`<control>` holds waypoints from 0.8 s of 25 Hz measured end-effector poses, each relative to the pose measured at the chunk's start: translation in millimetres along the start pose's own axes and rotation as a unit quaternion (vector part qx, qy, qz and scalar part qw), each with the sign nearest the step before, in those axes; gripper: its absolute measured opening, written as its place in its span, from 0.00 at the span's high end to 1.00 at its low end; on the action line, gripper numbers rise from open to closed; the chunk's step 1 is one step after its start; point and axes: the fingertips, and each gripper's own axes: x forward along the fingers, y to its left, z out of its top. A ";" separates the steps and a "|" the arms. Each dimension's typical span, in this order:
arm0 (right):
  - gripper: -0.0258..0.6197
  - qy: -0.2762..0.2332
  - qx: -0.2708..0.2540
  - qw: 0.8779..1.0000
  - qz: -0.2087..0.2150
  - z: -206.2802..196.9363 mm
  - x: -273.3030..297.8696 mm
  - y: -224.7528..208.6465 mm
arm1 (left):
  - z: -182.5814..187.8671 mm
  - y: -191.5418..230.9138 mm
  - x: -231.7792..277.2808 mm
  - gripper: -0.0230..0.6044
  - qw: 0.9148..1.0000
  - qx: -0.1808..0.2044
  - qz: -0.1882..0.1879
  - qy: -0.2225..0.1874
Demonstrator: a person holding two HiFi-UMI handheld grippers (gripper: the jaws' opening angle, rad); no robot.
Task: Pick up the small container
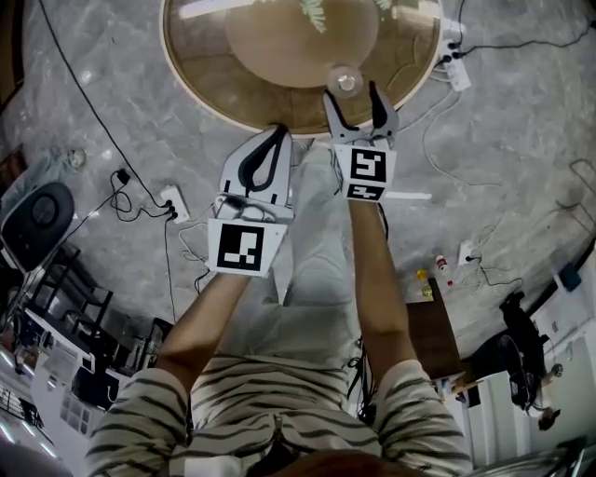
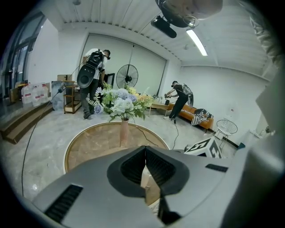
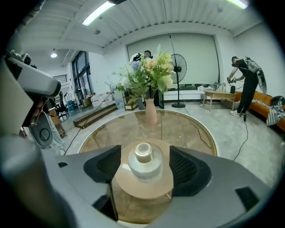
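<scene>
The small container (image 3: 144,161) is seen upright, centred ahead between the wide-spread, untouching jaws of the right gripper (image 1: 354,96); the left gripper (image 1: 278,133), closed and empty, is held farther back

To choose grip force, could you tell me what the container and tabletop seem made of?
Container: translucent, whitish, glossy, with a glint on its neck; glass or clear plastic, hard to tell which. Tabletop: likely glass, wood-toned beneath, since it mirrors the ceiling lights.
</scene>
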 end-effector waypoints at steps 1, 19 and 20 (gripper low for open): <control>0.43 0.002 0.000 1.000 0.002 -3.7 4.5 -0.1 | -2.3 0.0 -0.2 0.97 1.000 -0.001 0.001 0.001; 0.33 0.017 -0.057 0.998 -0.027 -32.2 65.1 -2.6 | -19.0 9.3 -0.2 0.97 1.000 -0.008 0.013 0.009; 0.33 0.020 -0.061 0.998 -0.029 -35.6 66.3 -1.7 | -19.3 9.6 -0.2 0.97 1.000 -0.007 0.014 0.009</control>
